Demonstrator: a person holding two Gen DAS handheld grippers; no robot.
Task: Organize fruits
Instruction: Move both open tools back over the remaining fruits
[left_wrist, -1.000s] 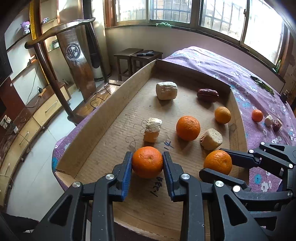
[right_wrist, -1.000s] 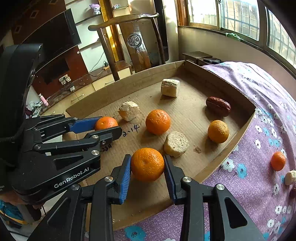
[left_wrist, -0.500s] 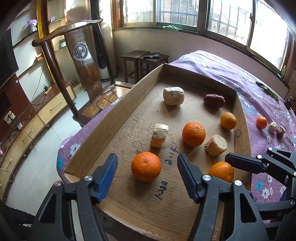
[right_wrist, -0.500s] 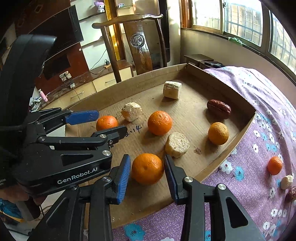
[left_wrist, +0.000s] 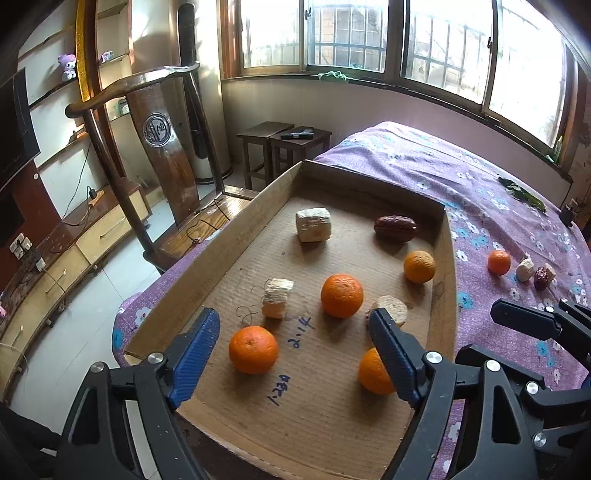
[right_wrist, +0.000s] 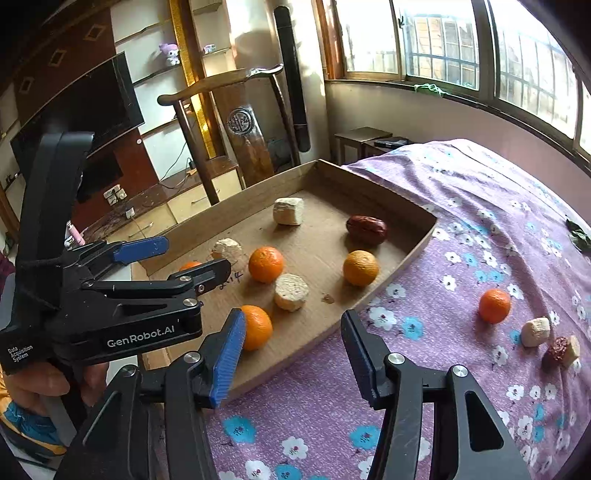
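Both claws released, two tangerines dropped in cardboard tray.
Left claw and right claw just opened, empty; tangerine plus bits at 3 o'clock on bed left.

Near orange half hidden behind the left gripper's right finger, leftmost orange mostly hidden behind that gripper in the right view, pen marks on cardboard tray unreadable

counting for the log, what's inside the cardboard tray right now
Inside the cardboard tray: four oranges, three pale chunks and one dark red date. The nearest right orange is partly covered by a left gripper finger.
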